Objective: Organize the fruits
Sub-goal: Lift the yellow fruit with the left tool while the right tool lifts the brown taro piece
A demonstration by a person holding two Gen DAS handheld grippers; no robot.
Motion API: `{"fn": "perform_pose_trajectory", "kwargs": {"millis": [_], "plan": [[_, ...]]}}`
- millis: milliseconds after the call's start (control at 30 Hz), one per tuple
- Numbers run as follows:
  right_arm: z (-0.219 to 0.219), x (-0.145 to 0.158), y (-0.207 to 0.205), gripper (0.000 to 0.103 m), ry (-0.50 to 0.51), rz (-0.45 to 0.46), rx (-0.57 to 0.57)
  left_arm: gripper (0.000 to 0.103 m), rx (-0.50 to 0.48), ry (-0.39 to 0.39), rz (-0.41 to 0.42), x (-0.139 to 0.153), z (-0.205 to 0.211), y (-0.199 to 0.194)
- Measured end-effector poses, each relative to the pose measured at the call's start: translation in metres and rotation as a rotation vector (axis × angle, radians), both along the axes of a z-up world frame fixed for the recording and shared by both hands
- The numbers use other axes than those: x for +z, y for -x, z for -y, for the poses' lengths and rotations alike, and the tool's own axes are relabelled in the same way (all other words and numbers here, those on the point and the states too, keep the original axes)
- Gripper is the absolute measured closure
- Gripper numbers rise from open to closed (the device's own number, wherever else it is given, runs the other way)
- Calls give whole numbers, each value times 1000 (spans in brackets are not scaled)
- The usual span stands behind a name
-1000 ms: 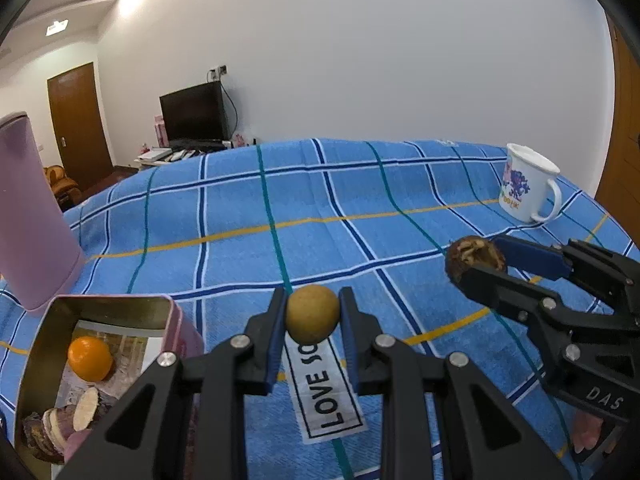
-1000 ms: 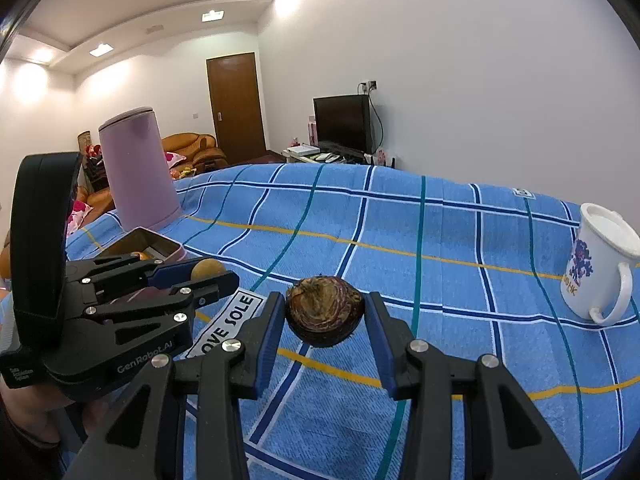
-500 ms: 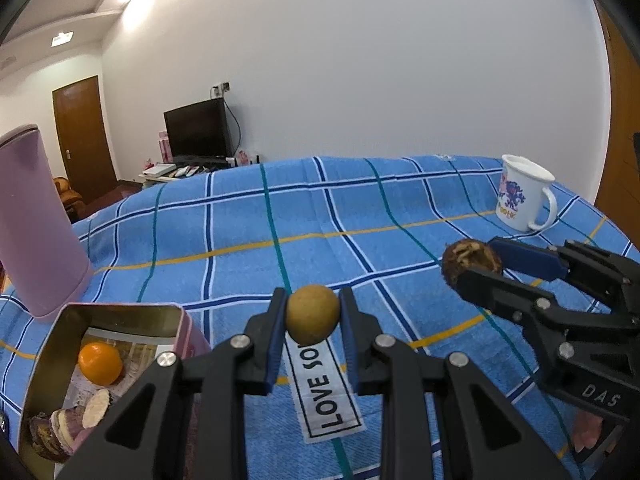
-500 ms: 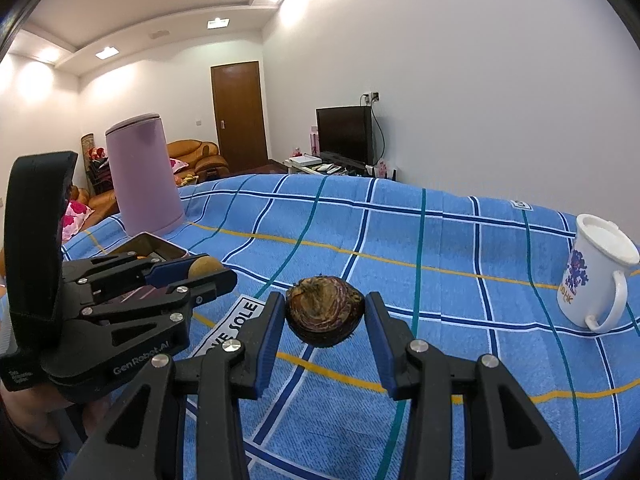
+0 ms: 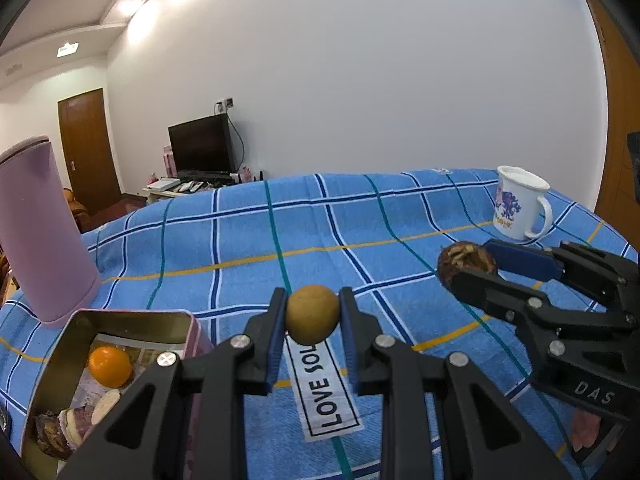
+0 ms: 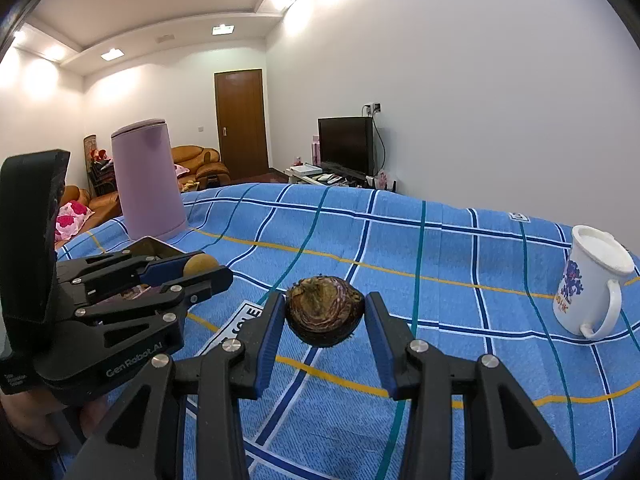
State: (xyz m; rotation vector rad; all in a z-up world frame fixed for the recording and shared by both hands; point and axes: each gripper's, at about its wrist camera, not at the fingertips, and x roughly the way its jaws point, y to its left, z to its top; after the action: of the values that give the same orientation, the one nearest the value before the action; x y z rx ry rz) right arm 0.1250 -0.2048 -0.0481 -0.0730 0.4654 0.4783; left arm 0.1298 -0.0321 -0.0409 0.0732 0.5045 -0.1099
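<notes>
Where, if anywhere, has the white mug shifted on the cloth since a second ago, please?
No; the white mug still stands beside the same yellow stripe.

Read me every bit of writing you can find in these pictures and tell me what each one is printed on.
"LOVE SOL", the rest hidden by the round tan fruit: white fabric label on the blue checked cloth.
"GenRobot.AI": black left gripper body.
"DAS", cut off: black right gripper body.
Orange letters under the purple print on the white mug: too blurred.
Small label at the cloth's far edge: too small.
</notes>
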Motion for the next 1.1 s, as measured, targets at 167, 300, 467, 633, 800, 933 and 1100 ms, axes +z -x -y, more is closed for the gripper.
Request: {"fn": "perform_pose_trajectory", "kwargs": {"millis": [167,300,467,633,800,933,1100], "plan": [[-1,1,4,60,2,18,4,76,5,4,20,2,-1,4],[-1,2,7,60,3,31,7,76,7,6,29,2,-2,6],[-1,3,9,60,1,46,13,76,14,4,45,4,-1,9],[-3,4,12,60,-1,62,23,76,26,2,73,6,-1,16],[-4,5,14,60,-4,70,22,76,26,-11,77,7,1,20],[-7,5,16,60,0,71,24,76,23,-7,73,7,0,20],[-13,5,21,60,1,71,35,76,27,5,71,7,-3,22]]}}
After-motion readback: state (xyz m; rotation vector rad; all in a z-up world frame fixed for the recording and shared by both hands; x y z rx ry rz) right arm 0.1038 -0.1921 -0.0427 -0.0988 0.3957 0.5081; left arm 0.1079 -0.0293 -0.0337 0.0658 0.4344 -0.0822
